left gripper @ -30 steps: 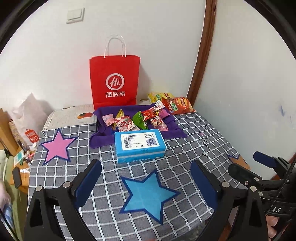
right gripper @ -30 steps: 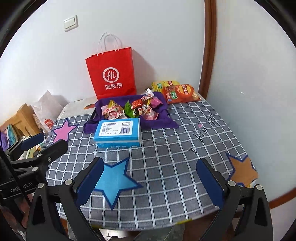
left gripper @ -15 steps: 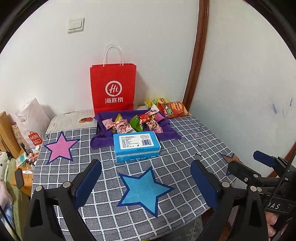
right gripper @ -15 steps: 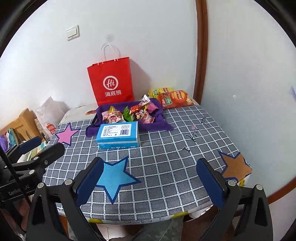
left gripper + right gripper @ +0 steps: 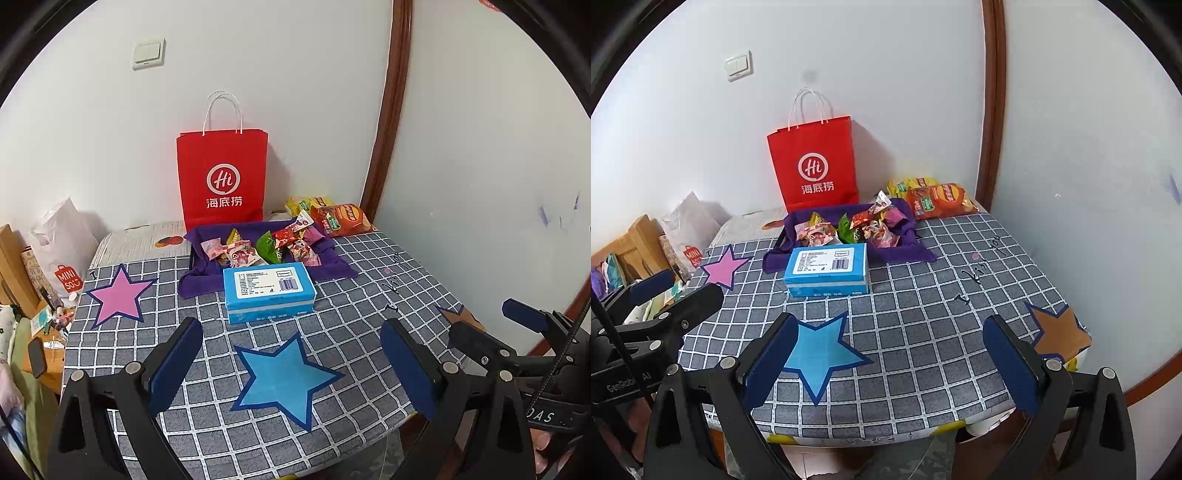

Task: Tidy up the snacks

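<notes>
Several wrapped snacks [image 5: 266, 249] [image 5: 849, 229] lie heaped in a purple cloth tray [image 5: 332, 264] [image 5: 908, 249] at the back of the checked table. A blue box [image 5: 269, 291] [image 5: 827, 268] sits just in front of the tray. Orange and yellow chip bags [image 5: 341, 218] [image 5: 940, 201] rest in the back right corner. My left gripper [image 5: 291, 369] hangs open above the near table edge, over the blue star [image 5: 286, 376]. My right gripper [image 5: 886, 365] is open too, to the right of the blue star [image 5: 820, 354], holding nothing.
A red paper bag [image 5: 221, 184] [image 5: 814, 166] stands against the wall behind the tray. Pink star [image 5: 118, 295] at the left and orange star [image 5: 1058, 330] at the right are marked on the tablecloth [image 5: 923, 314]. Cluttered furniture and a white bag [image 5: 61, 247] flank the table's left.
Both grippers have drawn back and up from the table, so the tray, box and stars look smaller and farther. Both stayed open. Nothing on the table moved.
</notes>
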Demonstrator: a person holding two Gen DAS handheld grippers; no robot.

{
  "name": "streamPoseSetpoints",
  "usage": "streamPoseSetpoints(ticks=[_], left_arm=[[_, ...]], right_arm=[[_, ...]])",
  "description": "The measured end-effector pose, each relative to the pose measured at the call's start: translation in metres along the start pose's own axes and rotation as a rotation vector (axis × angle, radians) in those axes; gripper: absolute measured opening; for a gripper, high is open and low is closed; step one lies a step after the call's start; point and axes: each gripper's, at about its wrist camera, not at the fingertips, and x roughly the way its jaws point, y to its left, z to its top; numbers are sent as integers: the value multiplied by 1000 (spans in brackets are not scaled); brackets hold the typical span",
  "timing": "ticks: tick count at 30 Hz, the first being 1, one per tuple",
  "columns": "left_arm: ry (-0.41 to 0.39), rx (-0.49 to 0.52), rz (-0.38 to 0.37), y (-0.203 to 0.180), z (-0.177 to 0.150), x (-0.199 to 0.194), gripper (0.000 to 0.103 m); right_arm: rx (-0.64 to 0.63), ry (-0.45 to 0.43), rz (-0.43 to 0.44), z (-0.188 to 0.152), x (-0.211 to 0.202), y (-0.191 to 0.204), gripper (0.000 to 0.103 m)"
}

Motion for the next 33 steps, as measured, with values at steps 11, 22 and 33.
streamPoseSetpoints(ticks=[11, 22, 33], left_arm=[[-1, -1, 6, -1, 1, -1, 97], [2, -2, 10, -1, -1, 0, 97], [2, -9, 14, 1, -2, -2, 97]], right_arm=[[-1, -7, 0, -1, -3, 2, 99], [4, -5, -2, -2, -5, 2, 99], [3, -4, 3, -4, -5, 3, 99]])
